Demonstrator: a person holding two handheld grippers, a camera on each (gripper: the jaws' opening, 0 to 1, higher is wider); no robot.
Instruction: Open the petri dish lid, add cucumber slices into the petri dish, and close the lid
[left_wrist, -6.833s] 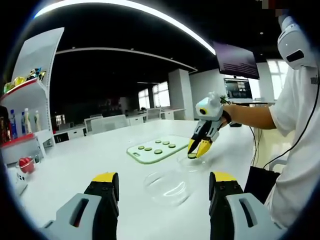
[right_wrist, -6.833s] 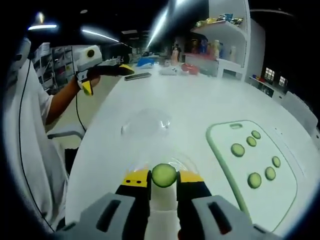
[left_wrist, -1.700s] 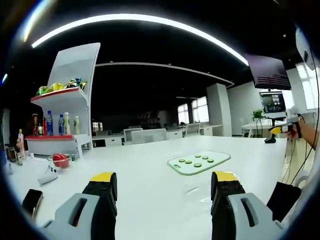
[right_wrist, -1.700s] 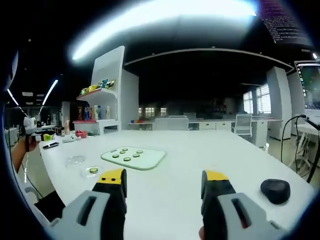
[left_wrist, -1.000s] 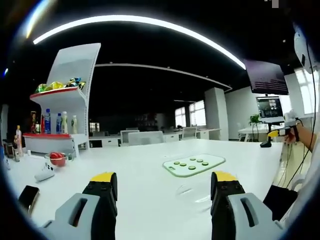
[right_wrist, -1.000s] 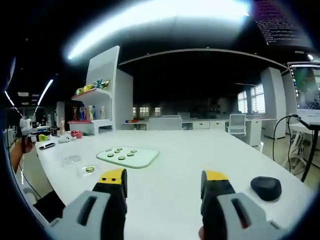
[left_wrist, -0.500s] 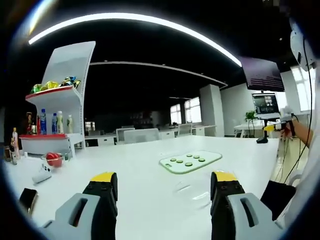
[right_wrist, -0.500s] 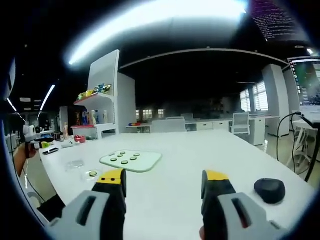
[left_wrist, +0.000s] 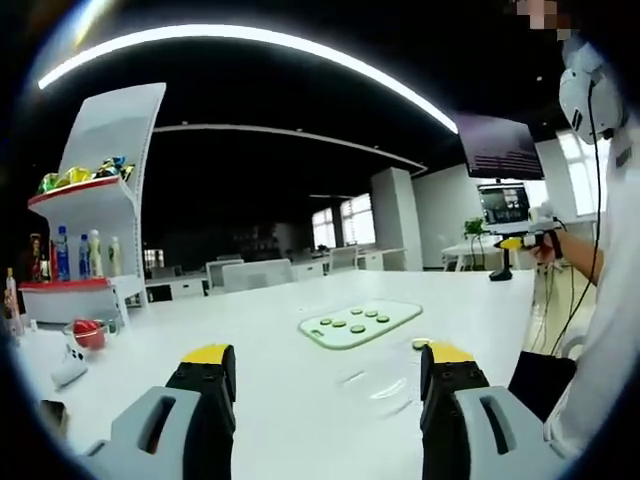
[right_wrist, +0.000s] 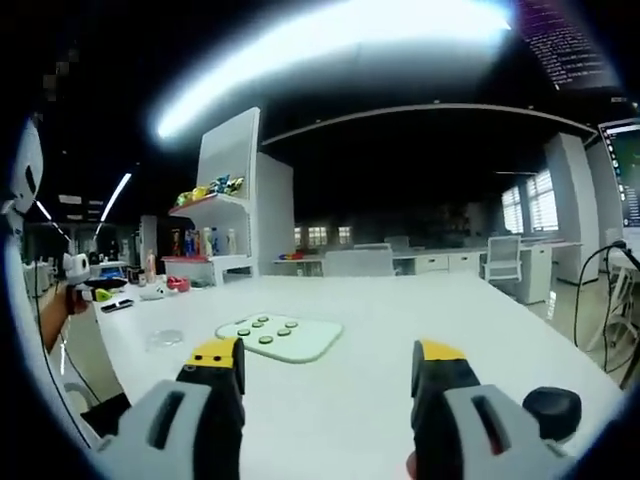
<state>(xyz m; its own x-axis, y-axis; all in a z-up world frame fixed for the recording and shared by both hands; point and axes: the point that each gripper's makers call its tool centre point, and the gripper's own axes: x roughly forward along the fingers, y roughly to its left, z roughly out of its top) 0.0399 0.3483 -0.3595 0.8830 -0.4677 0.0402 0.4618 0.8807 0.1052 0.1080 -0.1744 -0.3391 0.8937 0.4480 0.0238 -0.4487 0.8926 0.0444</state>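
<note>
You're over a long white table (left_wrist: 270, 330) in an open office. The clear petri dish lid (left_wrist: 385, 388) lies just short of the cutting board (left_wrist: 362, 324) with its cucumber slices (left_wrist: 352, 324); it looks light, slick and brittle, so pinch its rim. Your left gripper (left_wrist: 325, 375) and right gripper (right_wrist: 327, 370) are both spread, empty.

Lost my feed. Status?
Left gripper and right gripper open, empty. Lid off beside cutting board. Slices on board. Nothing in the way.
</note>
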